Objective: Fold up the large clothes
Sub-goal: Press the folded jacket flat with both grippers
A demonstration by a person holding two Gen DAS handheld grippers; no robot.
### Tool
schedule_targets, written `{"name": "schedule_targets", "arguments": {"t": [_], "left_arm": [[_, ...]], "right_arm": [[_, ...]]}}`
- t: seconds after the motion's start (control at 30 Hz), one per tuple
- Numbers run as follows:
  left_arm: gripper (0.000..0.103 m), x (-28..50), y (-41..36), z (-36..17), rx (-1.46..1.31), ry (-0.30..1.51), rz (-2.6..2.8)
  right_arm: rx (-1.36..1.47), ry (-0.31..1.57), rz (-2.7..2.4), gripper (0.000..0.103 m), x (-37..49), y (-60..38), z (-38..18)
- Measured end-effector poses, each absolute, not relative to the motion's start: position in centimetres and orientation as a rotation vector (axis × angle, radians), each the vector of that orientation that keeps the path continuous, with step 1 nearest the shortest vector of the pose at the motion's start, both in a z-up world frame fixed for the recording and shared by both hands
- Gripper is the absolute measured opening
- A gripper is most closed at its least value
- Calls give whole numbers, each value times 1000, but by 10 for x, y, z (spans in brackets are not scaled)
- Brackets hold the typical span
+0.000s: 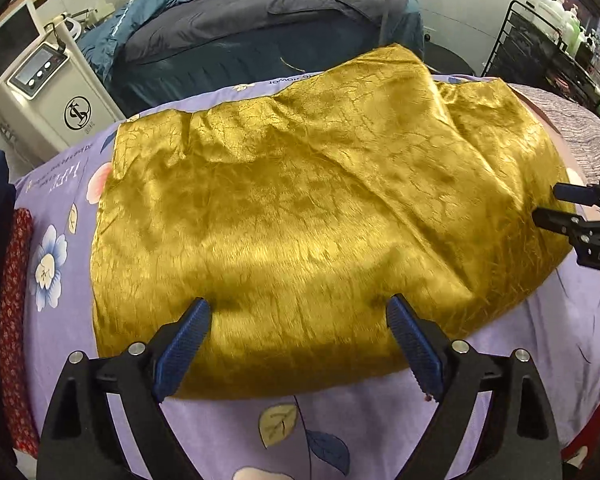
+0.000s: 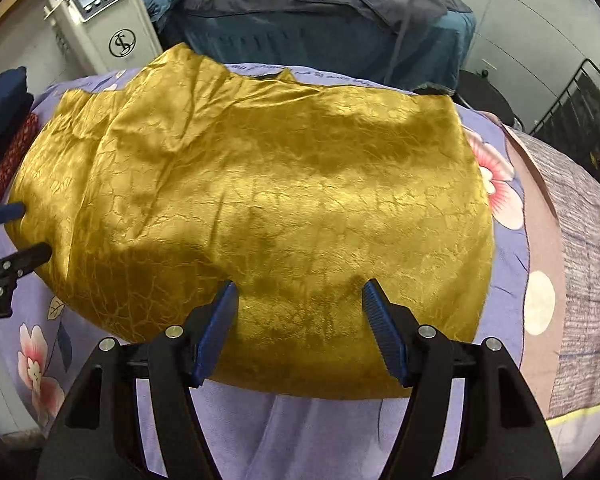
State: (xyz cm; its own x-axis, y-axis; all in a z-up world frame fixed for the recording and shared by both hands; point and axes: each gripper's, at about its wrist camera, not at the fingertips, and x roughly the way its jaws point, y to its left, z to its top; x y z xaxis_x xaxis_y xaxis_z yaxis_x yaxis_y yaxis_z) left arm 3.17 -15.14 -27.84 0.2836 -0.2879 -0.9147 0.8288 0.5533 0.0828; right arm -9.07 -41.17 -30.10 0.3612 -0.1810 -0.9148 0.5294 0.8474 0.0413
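Note:
A shiny gold garment (image 1: 300,184) lies spread and wrinkled on a lilac floral sheet (image 1: 340,420), with one layer folded over its right part. My left gripper (image 1: 298,306) hangs over the garment's near edge, its blue pads wide apart and nothing between them. In the left wrist view my right gripper (image 1: 552,204) reaches in at the garment's right edge. The right wrist view shows the same gold garment (image 2: 260,184). There the right gripper (image 2: 300,286) stands open above the near hem, holding nothing. The left gripper (image 2: 24,232) is open at the garment's left edge.
Behind the sheet stands a bed with dark grey and teal bedding (image 1: 260,20). A white machine with a screen (image 1: 48,92) is at the back left and a black rack with bottles (image 1: 548,48) at the back right. Red patterned cloth (image 1: 14,320) lies left, a grey striped blanket (image 2: 580,260) right.

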Motion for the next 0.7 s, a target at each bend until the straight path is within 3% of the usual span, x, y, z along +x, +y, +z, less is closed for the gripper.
{"name": "schedule_targets", "arguments": {"t": [0.4, 0.5, 0.7], "left_arm": [[96, 136, -170, -310, 403, 1274, -608], [98, 147, -171, -319, 411, 1309, -610], [98, 151, -170, -333, 420, 1335, -613]], "right_arm": [[520, 1161, -533, 67, -69, -468, -321], [529, 1189, -553, 81, -72, -476, -332], [484, 1251, -576, 89, -64, -475, -348]]}}
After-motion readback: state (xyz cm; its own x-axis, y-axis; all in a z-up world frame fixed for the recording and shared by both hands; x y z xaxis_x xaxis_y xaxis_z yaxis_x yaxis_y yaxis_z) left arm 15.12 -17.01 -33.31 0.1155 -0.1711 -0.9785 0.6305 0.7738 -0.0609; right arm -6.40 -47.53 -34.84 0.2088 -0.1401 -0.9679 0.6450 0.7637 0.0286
